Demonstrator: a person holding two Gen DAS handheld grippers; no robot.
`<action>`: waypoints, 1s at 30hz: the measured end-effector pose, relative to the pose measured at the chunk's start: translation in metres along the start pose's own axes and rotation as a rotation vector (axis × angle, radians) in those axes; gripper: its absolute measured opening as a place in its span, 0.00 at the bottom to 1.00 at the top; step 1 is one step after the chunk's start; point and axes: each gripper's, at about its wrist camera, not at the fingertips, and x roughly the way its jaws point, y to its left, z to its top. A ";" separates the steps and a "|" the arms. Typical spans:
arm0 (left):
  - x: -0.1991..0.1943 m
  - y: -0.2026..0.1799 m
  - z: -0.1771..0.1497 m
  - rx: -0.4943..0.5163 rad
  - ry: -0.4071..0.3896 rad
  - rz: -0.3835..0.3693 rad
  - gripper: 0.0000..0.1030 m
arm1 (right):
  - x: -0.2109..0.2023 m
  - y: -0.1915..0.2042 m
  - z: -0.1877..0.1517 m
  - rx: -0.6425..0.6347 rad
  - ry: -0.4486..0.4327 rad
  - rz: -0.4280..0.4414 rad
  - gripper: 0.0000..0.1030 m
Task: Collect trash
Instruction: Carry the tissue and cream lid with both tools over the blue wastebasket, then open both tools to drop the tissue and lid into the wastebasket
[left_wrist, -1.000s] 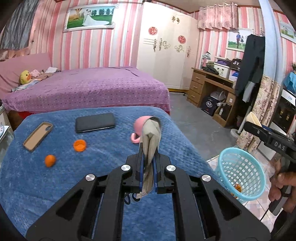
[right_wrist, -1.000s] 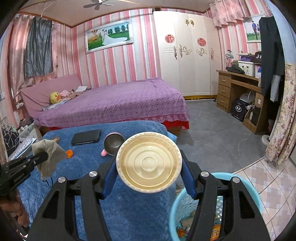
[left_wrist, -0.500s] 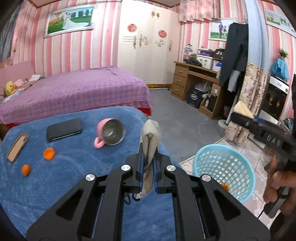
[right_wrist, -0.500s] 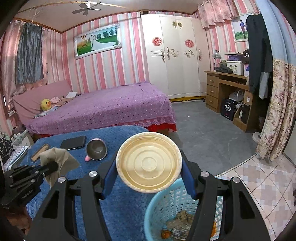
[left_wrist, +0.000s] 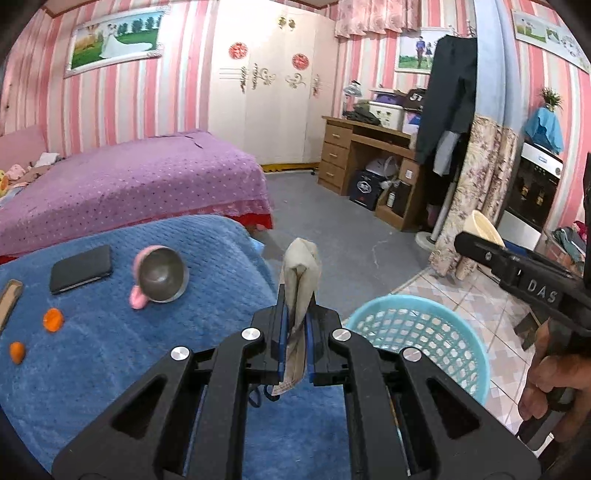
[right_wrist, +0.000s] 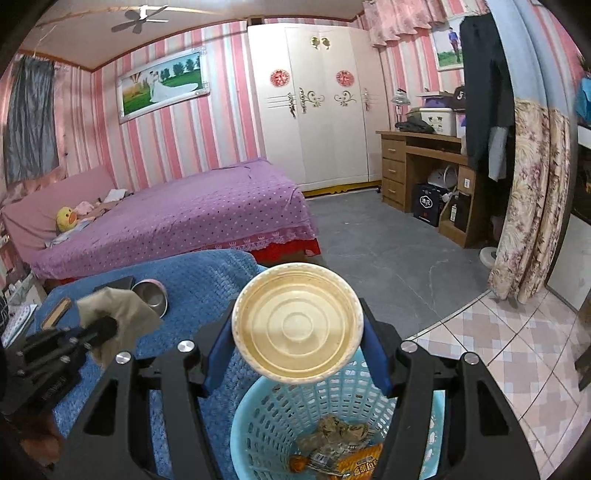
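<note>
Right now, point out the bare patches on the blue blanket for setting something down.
Free: the blue blanket between the pink cup and the left tool, and right of the cup toward the blanket's edge. Crowded: the far left, with the black phone, orange cap and orange fruit.

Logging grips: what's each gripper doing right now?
Left gripper: shut on wrapper.
Right gripper: shut on cup, above basket.
</note>
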 end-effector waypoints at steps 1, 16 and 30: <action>0.003 -0.006 -0.001 -0.001 0.007 -0.017 0.06 | 0.000 -0.003 0.000 0.006 -0.002 0.002 0.59; 0.039 -0.080 -0.013 0.065 0.080 -0.150 0.23 | -0.010 -0.050 -0.001 0.146 -0.070 -0.102 0.67; 0.002 -0.012 -0.004 0.005 -0.001 0.008 0.69 | -0.002 -0.013 0.000 0.119 -0.070 -0.025 0.68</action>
